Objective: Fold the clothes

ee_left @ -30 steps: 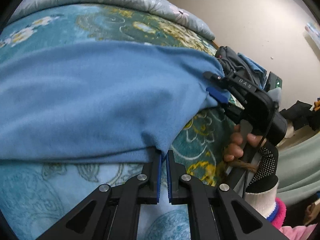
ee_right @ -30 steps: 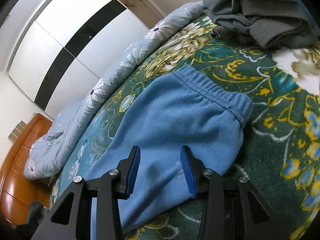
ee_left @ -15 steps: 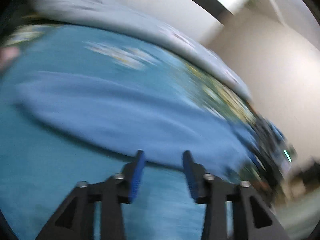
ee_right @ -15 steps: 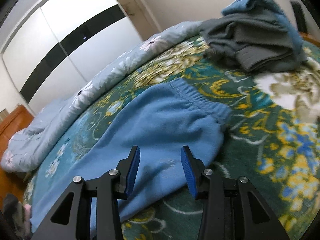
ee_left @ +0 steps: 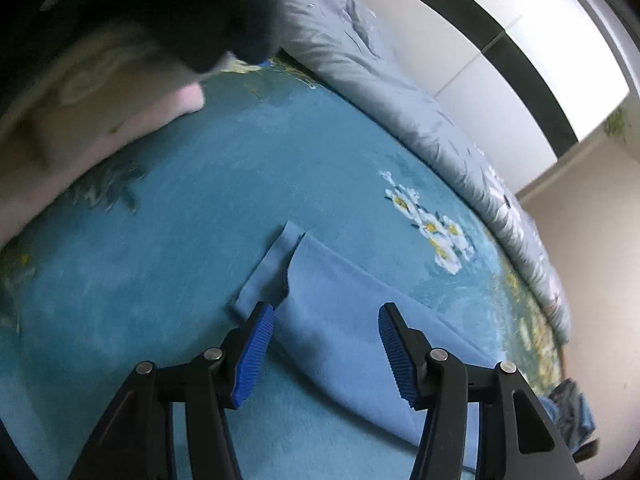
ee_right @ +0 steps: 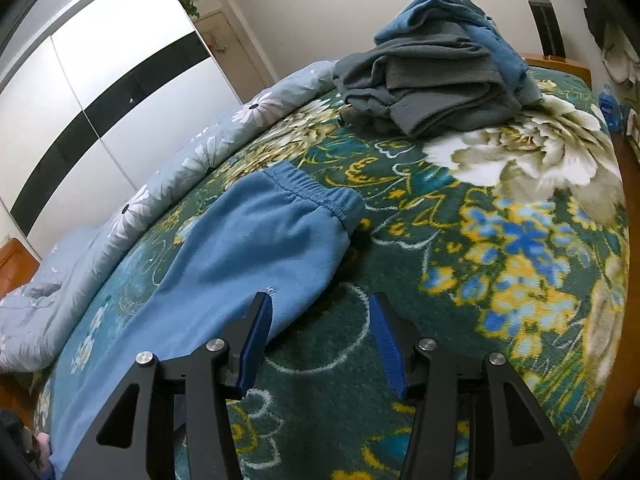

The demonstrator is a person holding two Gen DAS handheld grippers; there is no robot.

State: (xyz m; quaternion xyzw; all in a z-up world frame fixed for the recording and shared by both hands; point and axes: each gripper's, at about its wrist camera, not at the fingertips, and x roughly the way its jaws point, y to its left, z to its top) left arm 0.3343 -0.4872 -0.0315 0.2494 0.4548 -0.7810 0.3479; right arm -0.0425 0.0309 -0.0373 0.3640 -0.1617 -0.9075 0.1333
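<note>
Light blue fleece trousers (ee_right: 248,248) lie flat along the flowered bed cover, their elastic waistband (ee_right: 316,190) at the far end in the right wrist view. My right gripper (ee_right: 318,332) hovers over the trousers' near edge by the waist, jaws opening, nothing pressed between its pads. In the left wrist view the trouser leg ends (ee_left: 320,300) lie stacked, the lower cuff (ee_left: 268,268) poking out to the left. My left gripper (ee_left: 326,350) hangs above them, jaws opening, with the cloth below and not gripped.
A heap of grey and blue clothes (ee_right: 436,68) sits at the bed's far end. A rolled pale floral quilt (ee_right: 160,184) runs along the far side beside a white and black wardrobe (ee_right: 100,80). A pink pillow (ee_left: 100,128) and something dark and blurred (ee_left: 160,8) lie beyond the cuffs.
My left gripper let go of the trouser edge, opened, and swept along the bed to the cuff end. The right gripper pulled back slightly, turned toward the waist and widened.
</note>
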